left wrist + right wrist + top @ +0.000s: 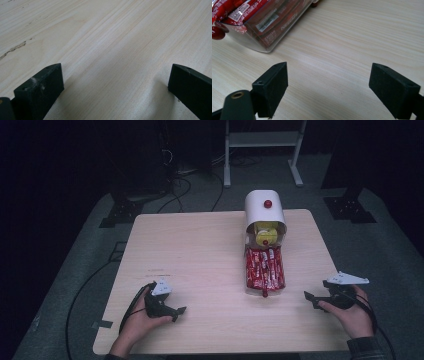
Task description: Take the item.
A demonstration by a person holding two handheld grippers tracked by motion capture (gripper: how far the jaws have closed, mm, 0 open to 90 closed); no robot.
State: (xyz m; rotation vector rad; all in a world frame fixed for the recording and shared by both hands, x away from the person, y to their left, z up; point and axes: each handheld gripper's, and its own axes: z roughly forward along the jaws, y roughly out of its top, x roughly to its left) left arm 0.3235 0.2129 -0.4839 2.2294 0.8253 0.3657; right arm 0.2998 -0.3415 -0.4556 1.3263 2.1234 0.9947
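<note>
A white dispenser (264, 209) with a red knob stands at the table's far middle, a yellow item (265, 235) showing in its mouth. In front of it a clear drawer (264, 270) is pulled out, packed with red packets (234, 11). My left gripper (179, 312) rests on the wood near the front left, open, nothing between its black jaws. My right gripper (311, 299) lies at the front right, open too, pointing toward the drawer's clear wall (270, 32) a short way ahead of it.
The light wooden table (200, 255) carries a faint scuff mark (13, 48) near the left gripper. Behind the table stand a white frame (262, 150) and dark stands, with cables on the grey floor.
</note>
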